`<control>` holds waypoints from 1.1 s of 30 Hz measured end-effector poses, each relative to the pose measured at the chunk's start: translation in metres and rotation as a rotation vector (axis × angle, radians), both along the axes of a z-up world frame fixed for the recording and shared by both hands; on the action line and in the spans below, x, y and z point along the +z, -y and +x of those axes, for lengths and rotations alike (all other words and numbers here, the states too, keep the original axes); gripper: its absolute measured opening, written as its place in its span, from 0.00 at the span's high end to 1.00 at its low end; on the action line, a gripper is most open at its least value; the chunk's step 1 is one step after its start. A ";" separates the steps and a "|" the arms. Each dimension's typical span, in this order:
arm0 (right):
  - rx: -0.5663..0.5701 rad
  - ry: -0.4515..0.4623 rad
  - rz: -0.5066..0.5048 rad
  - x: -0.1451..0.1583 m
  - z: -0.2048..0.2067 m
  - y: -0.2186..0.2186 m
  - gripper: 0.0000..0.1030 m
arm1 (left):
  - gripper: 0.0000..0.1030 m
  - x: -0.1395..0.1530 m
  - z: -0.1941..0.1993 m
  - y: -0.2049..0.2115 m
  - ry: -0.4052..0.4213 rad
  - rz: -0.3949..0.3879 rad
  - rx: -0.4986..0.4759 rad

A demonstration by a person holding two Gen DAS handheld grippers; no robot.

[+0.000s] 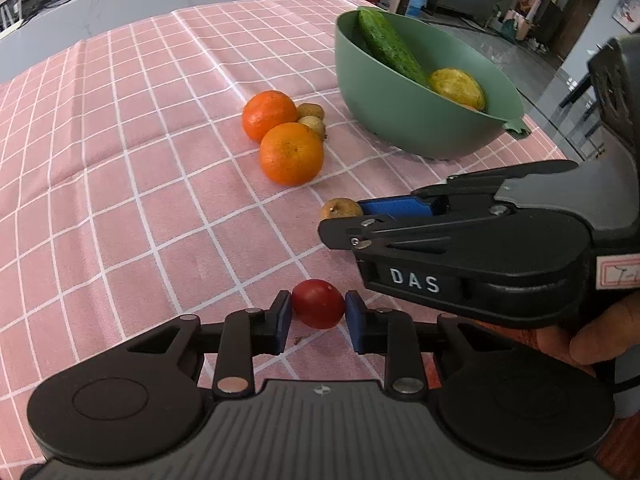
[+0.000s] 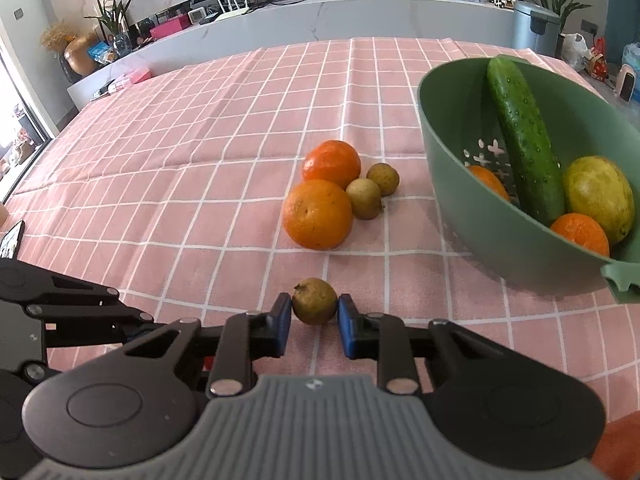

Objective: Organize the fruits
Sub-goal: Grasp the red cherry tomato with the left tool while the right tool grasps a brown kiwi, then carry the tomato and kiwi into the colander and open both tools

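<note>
My left gripper point(image 1: 318, 312) is shut on a small red tomato point(image 1: 318, 303), its blue pads touching both sides, low over the pink checked cloth point(image 1: 120, 160). My right gripper point(image 2: 314, 312) is shut on a small brown round fruit point(image 2: 314, 301); in the left wrist view that fruit point(image 1: 340, 208) shows at the right gripper's tip. Two oranges point(image 2: 318, 214) point(image 2: 331, 164) and two small brown fruits point(image 2: 364, 198) point(image 2: 383, 178) lie together mid-table. A green colander bowl point(image 2: 480, 216) at the right holds a cucumber point(image 2: 524, 140), a yellow-green fruit point(image 2: 598, 196) and orange pieces point(image 2: 580, 232).
The right gripper's black body point(image 1: 480, 256) crosses the left wrist view at the right, close above the left fingers. The bowl's handle tab point(image 2: 622, 280) sticks out toward me. A white counter point(image 2: 280, 28) with clutter runs behind the table. A grey bin point(image 2: 534, 24) stands far right.
</note>
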State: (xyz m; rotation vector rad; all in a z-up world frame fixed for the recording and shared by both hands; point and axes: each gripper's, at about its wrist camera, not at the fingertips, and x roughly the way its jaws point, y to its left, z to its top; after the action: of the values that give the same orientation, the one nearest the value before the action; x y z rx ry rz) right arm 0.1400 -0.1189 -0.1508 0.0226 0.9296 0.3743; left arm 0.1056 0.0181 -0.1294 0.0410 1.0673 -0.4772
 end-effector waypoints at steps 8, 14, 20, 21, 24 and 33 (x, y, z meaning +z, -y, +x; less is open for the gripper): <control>-0.037 0.047 0.038 0.011 -0.009 0.011 0.80 | 0.69 0.015 -0.003 -0.010 0.012 -0.049 0.105; -0.075 0.083 0.053 0.027 -0.022 0.025 0.80 | 0.69 0.029 -0.009 -0.009 0.036 -0.078 0.141; -0.086 0.141 0.041 0.049 -0.038 0.041 0.80 | 0.69 0.047 -0.006 -0.001 0.070 -0.091 0.150; -0.090 0.149 0.035 0.053 -0.040 0.044 0.80 | 0.69 0.051 -0.004 0.001 0.079 -0.093 0.147; -0.103 0.166 0.026 0.063 -0.042 0.056 0.80 | 0.69 0.060 0.001 0.010 0.101 -0.100 0.140; -0.128 0.229 -0.052 0.088 -0.034 0.094 0.80 | 0.69 0.088 0.026 0.047 0.166 -0.130 0.075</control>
State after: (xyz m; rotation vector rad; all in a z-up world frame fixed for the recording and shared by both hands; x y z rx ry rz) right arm 0.1063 -0.2127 -0.0630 -0.0078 0.7075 0.2282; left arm 0.1315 -0.0284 -0.0413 -0.0736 0.8701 -0.4661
